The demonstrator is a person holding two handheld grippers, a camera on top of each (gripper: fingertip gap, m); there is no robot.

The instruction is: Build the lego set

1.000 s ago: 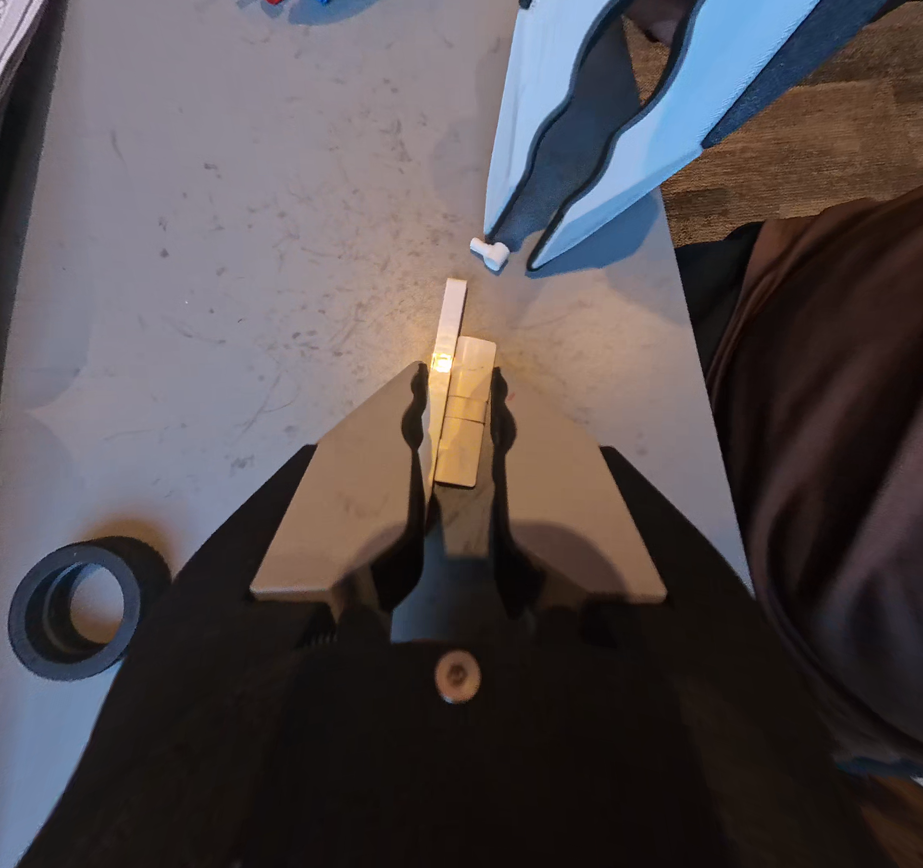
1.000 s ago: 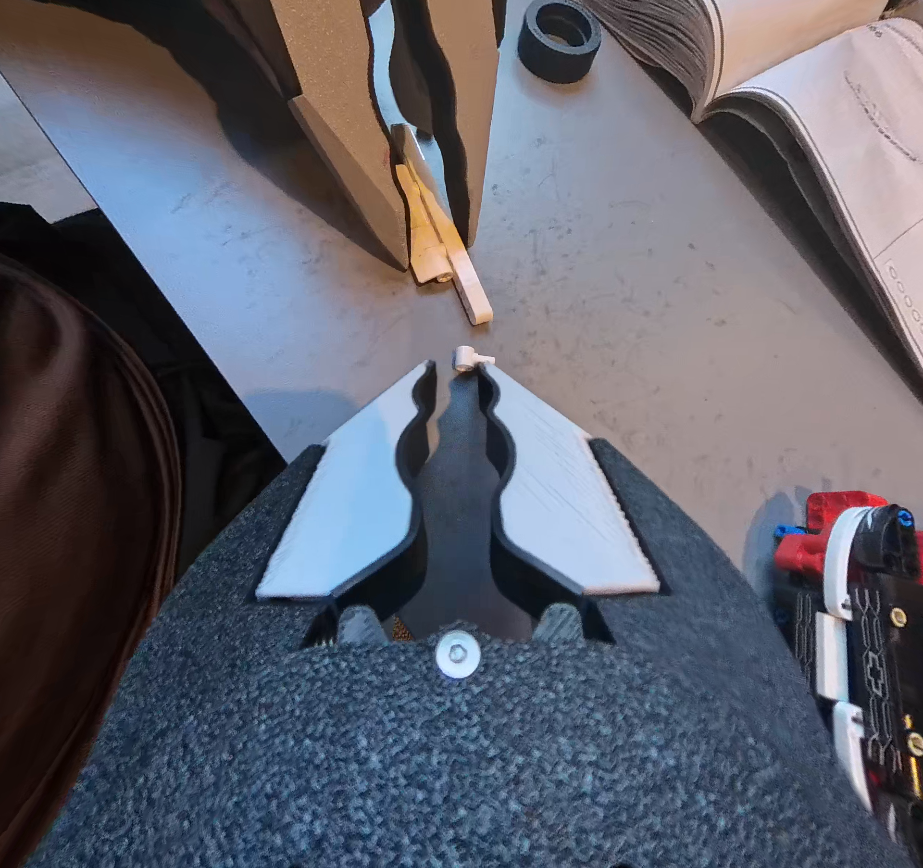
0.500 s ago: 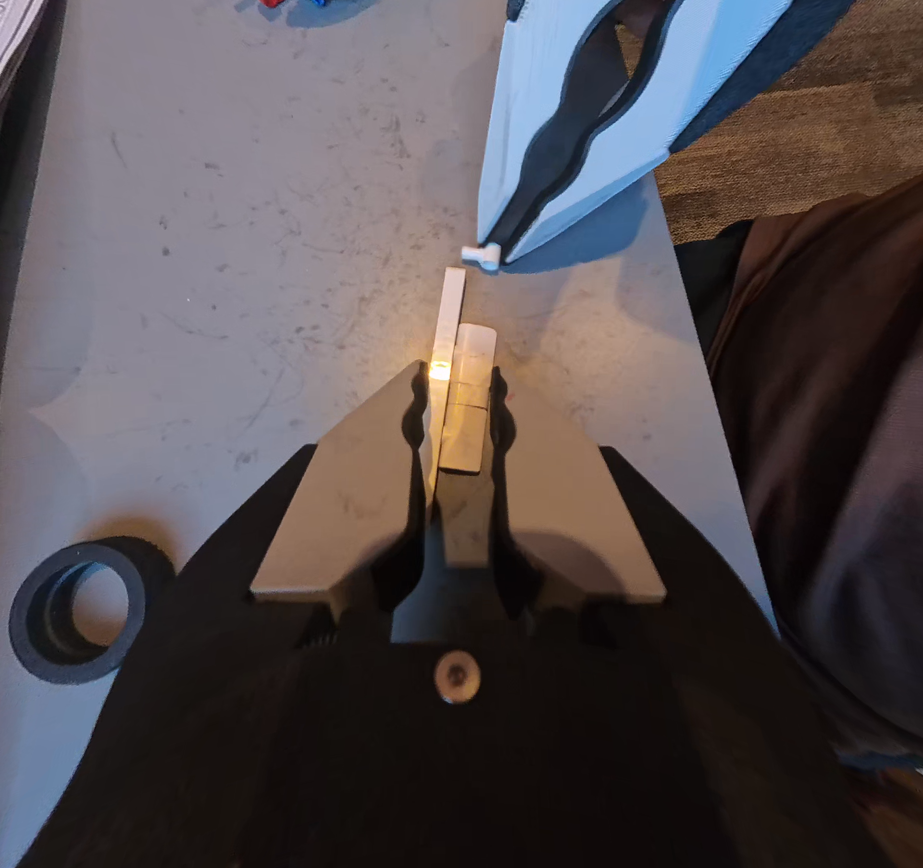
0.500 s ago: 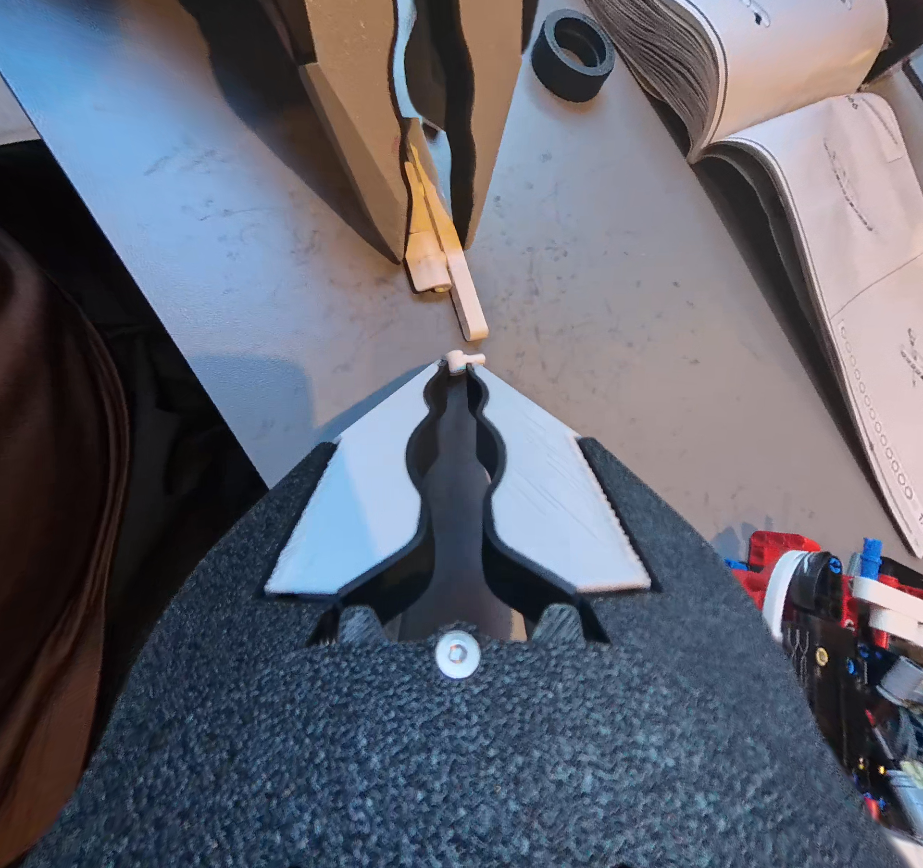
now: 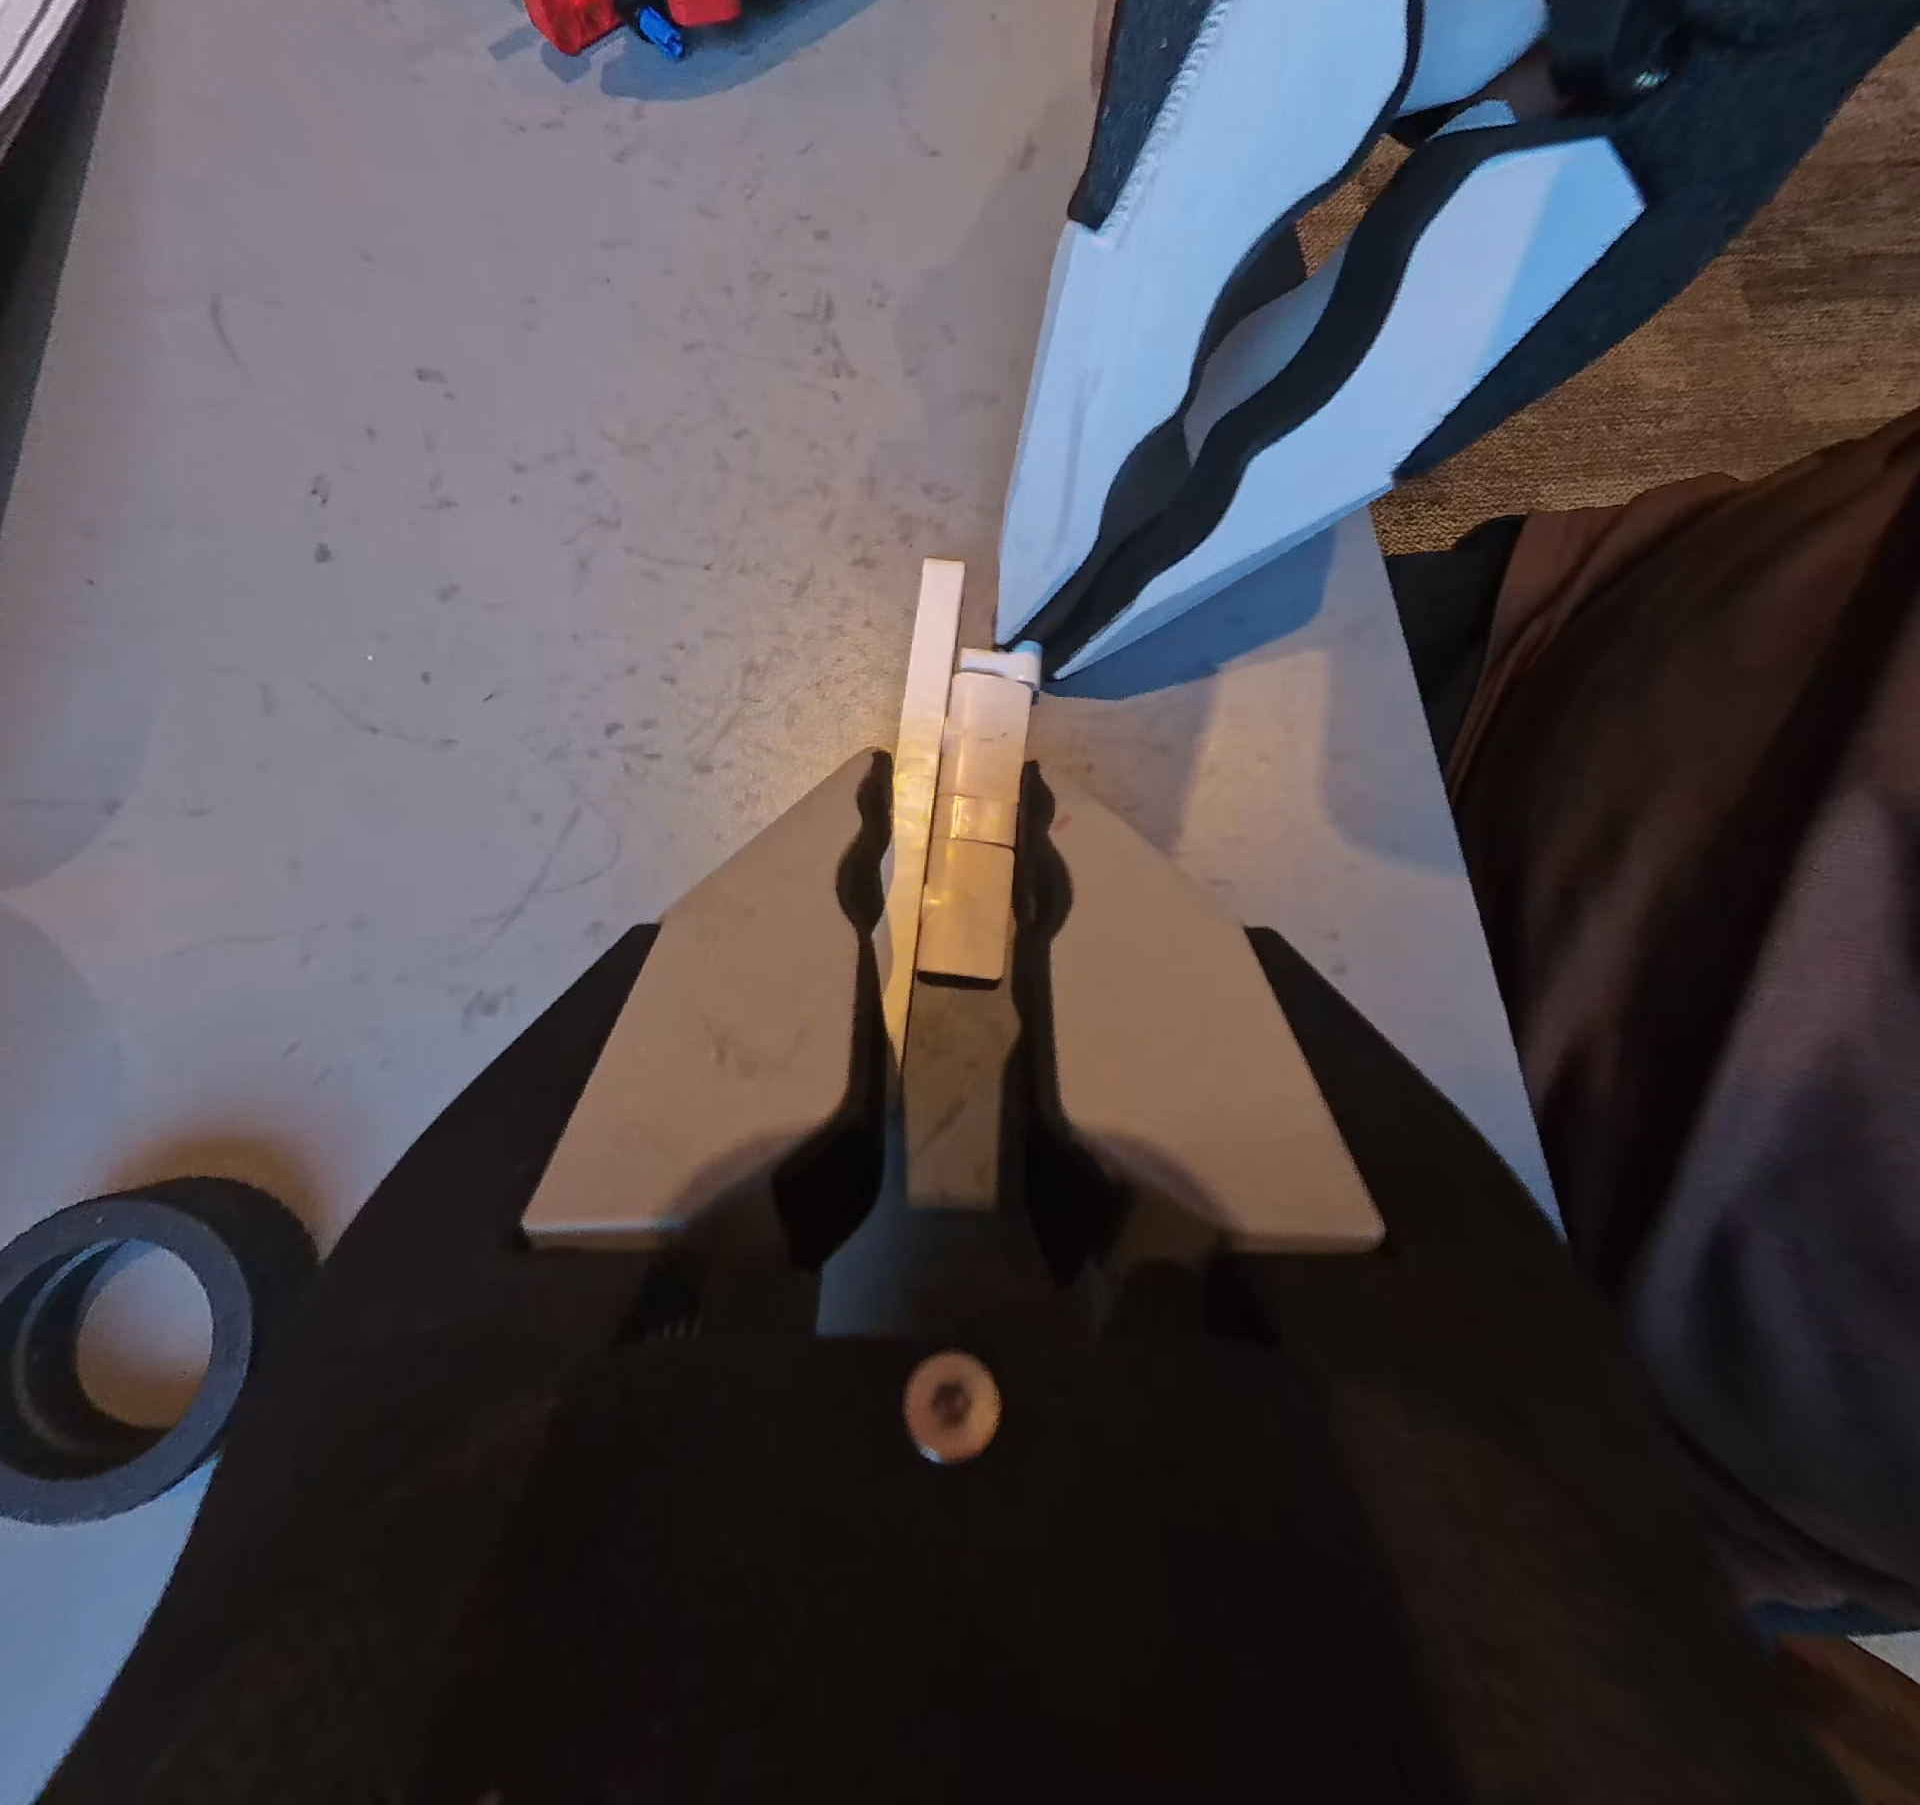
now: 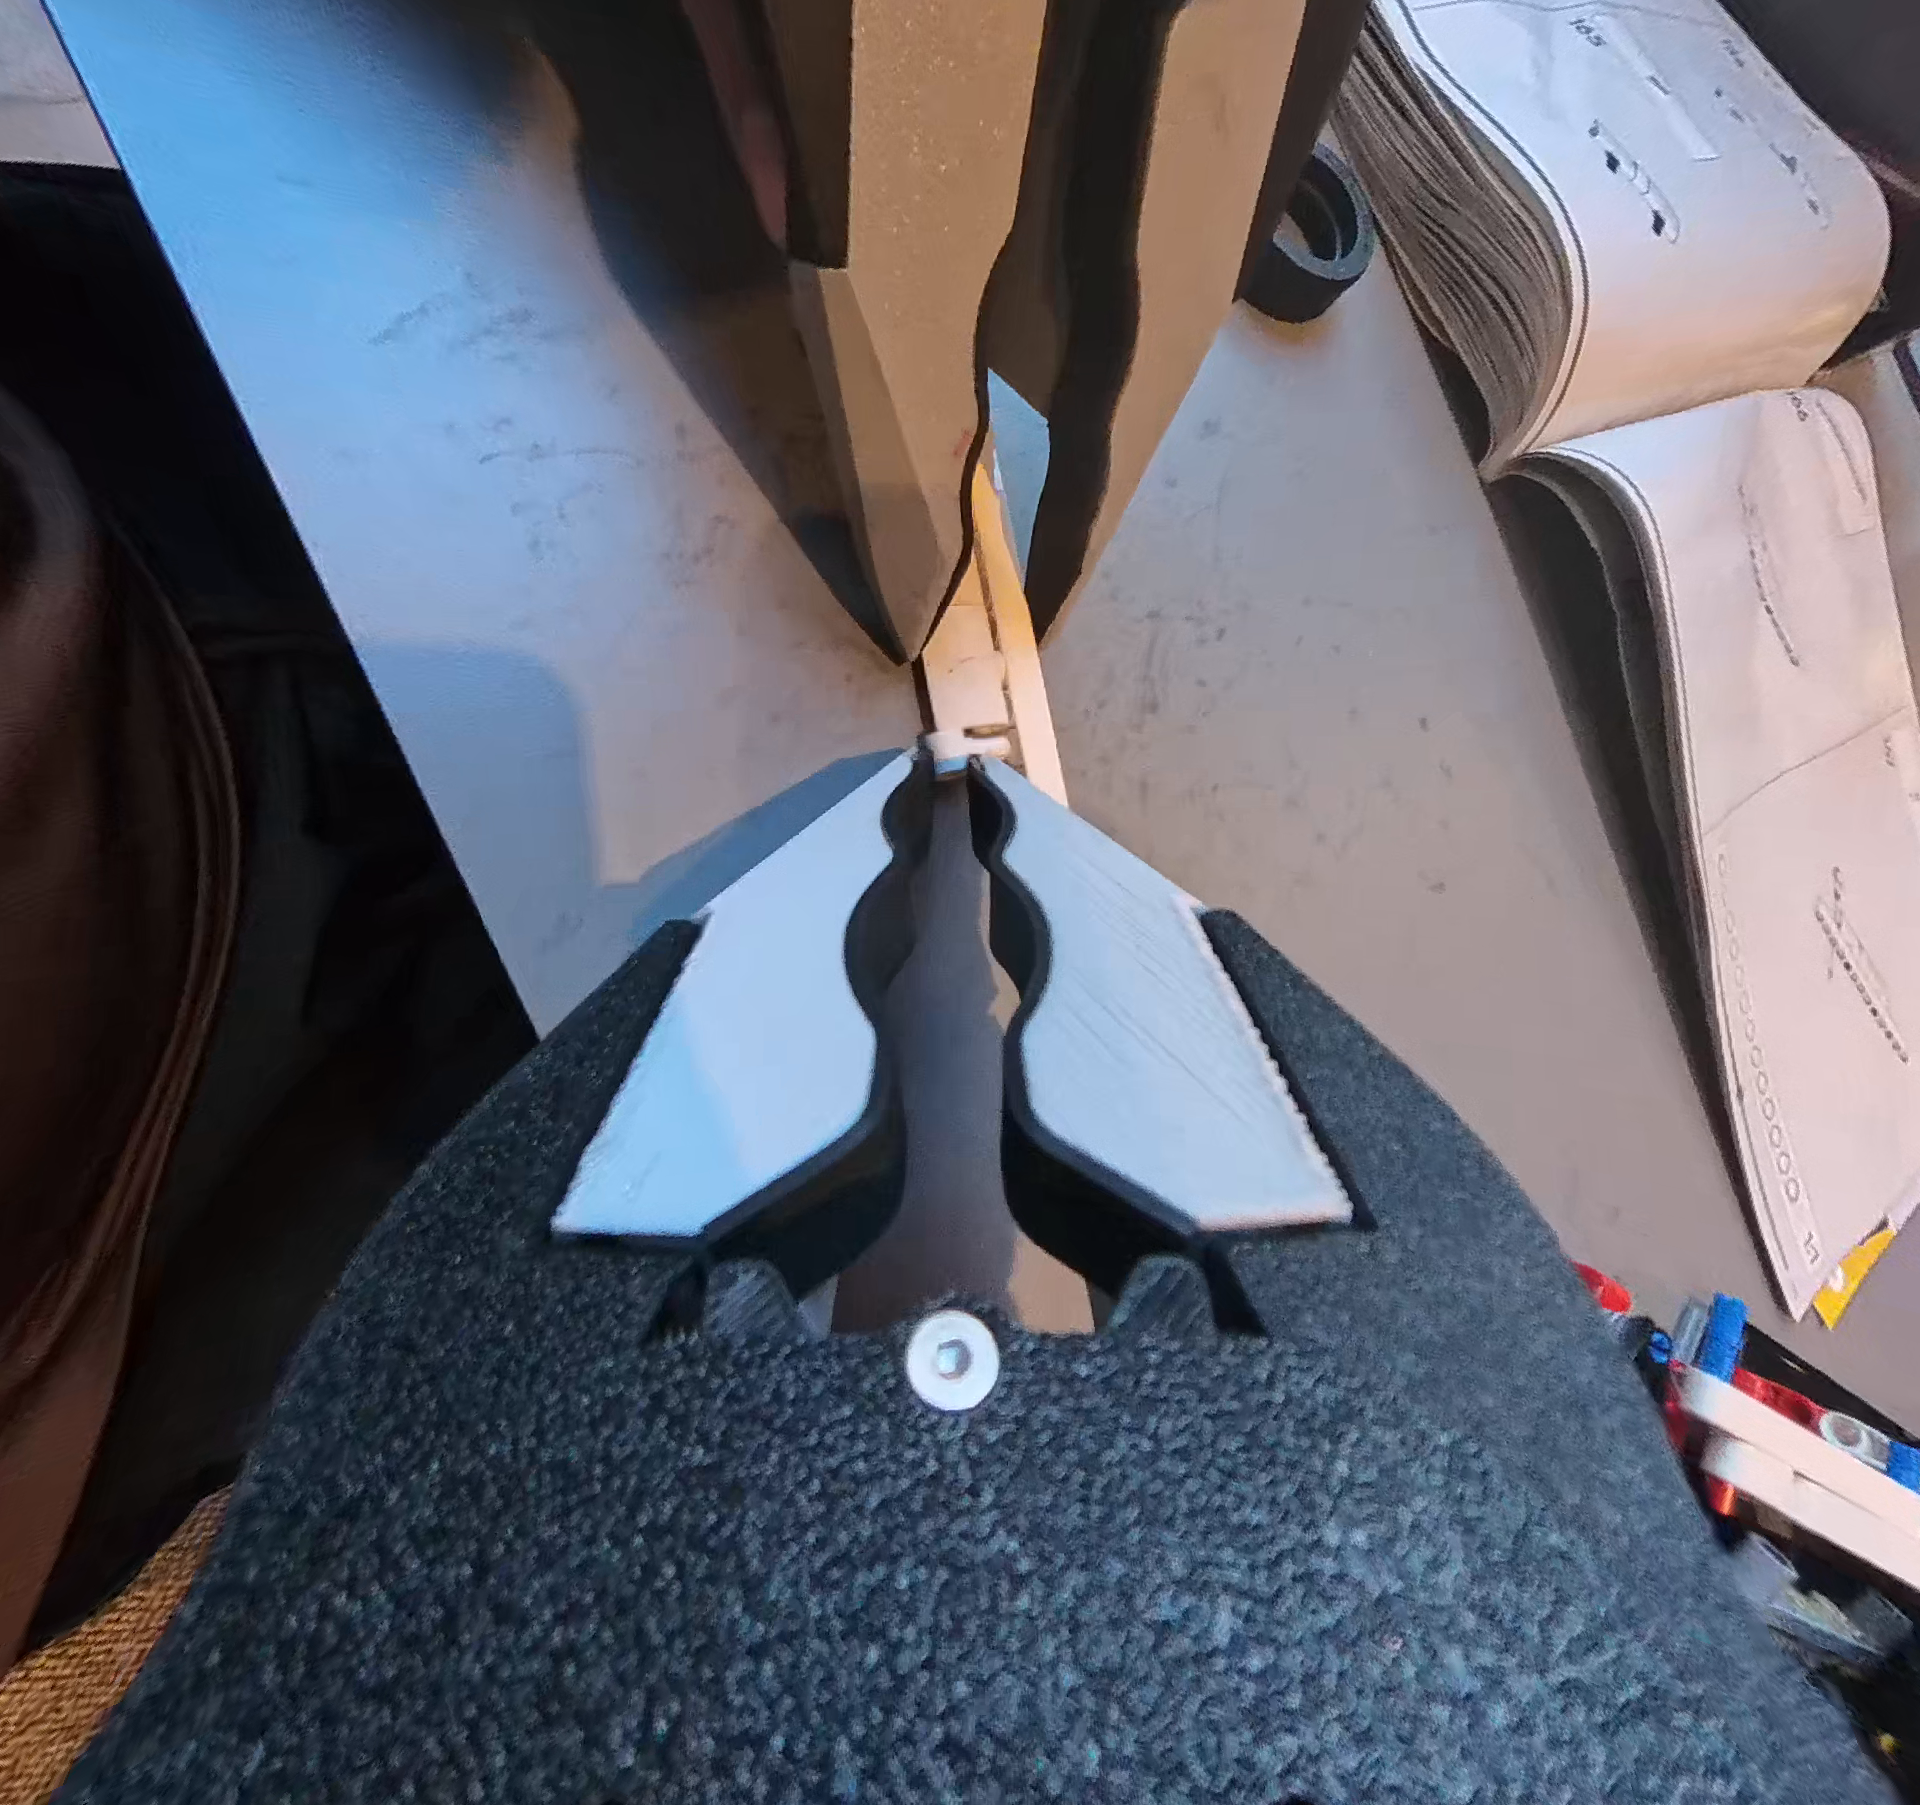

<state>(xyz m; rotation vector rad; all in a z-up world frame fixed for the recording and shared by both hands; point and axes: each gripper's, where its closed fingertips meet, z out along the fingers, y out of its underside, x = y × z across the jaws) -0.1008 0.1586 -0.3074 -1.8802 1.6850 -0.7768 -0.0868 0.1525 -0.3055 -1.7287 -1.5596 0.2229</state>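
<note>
Two grippers closer, white pin (image 5: 1000,661) now touching white assembly (image 5: 961,820)

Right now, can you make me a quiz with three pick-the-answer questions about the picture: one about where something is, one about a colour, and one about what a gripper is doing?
1. Where is the black ring?
A. On the table, left of the left gripper
B. Inside the open booklet
C. On top of the red model

2. What colour is the long flat piece in the left gripper?
A. Blue
B. White
C. Green

3. What is the right gripper doing?
A. Wide open over the booklet
B. Pinching a small white pin
C. Lifting the black ring

Answers:
1 A: the ring lies on the grey table by that gripper's left side.
2 B: the piece looks white, with warm light on it.
3 B: its tips are shut on the small white pin, pressed against the held piece.
</note>
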